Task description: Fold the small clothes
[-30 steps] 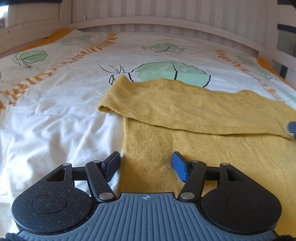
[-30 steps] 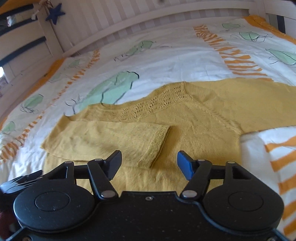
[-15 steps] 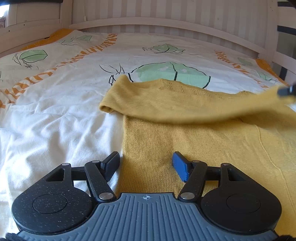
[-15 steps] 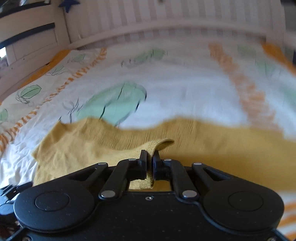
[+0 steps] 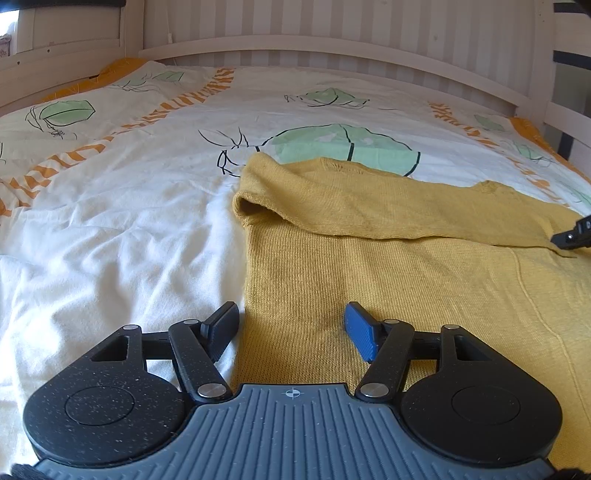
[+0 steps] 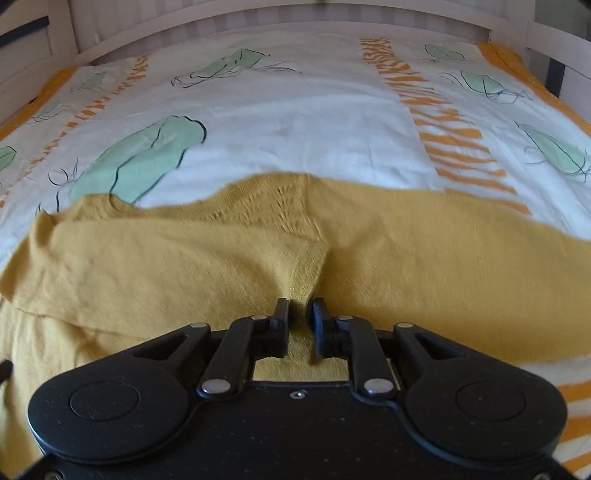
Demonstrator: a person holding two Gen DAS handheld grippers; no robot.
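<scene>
Bed with a leaf-print duvet, slatted headboard behind. A second ago the right gripper was wide above the cuff; now its jaws are narrow, pinching the sleeve cuff and dragging it across the sweater, so the sleeve fold is underway. Left gripper hangs wide, empty, over the sweater's near left edge. Mustard knit lies flat mid-duvet.

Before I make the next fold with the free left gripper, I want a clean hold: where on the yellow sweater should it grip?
Likely the side edge of the yellow sweater, just ahead of the open left gripper. That edge lies flat and straight on the duvet, between the fingers, so come straight forward and low from the hem side. The right gripper already pinches the sleeve cuff.
</scene>
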